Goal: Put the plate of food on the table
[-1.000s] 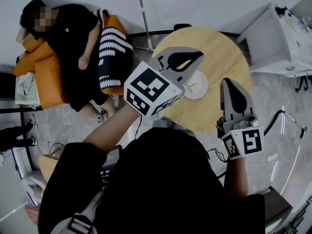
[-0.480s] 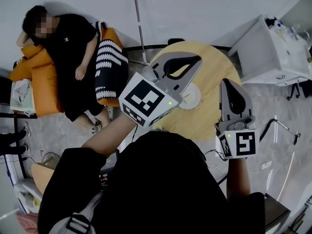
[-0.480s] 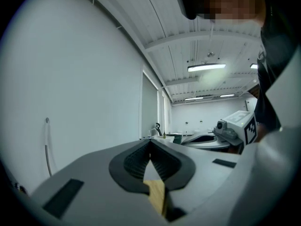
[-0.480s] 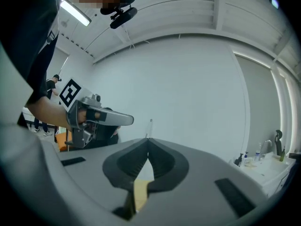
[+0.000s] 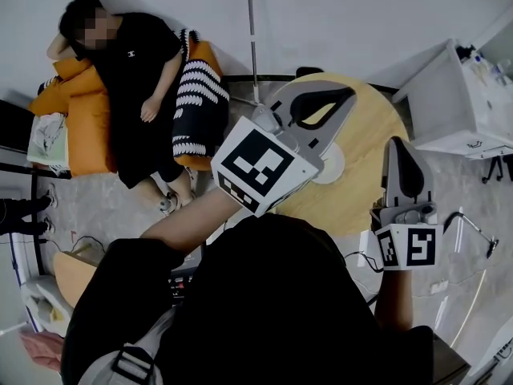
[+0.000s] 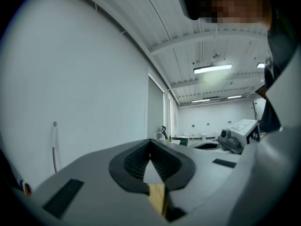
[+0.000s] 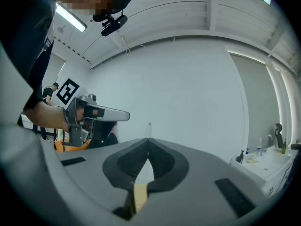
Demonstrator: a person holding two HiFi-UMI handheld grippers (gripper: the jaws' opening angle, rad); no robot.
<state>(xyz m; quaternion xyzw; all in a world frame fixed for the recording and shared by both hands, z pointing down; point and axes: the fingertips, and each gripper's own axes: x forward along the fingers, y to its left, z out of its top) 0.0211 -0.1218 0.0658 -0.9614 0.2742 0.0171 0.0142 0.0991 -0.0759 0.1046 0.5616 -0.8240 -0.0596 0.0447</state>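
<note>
A white plate (image 5: 332, 167) lies on the round wooden table (image 5: 370, 189) in the head view, its left part hidden behind my left gripper; whether it bears food I cannot tell. My left gripper (image 5: 350, 95) is raised above the table's far side, jaws shut and empty, and it points up into the room (image 6: 150, 141). My right gripper (image 5: 399, 142) is held over the table's right edge, also shut with nothing in it (image 7: 148, 139). Both grippers are apart from the plate.
A person (image 5: 132, 79) lies on an orange couch (image 5: 80, 127) at the left. A thin pole (image 5: 252, 30) stands by the wall behind the table. A white cabinet (image 5: 461, 103) is at the right, and cables (image 5: 469, 223) trail on the floor.
The head view has shifted, so table, plate and both grippers sit a little further right and lower in the picture. Both grippers stay shut and empty.
</note>
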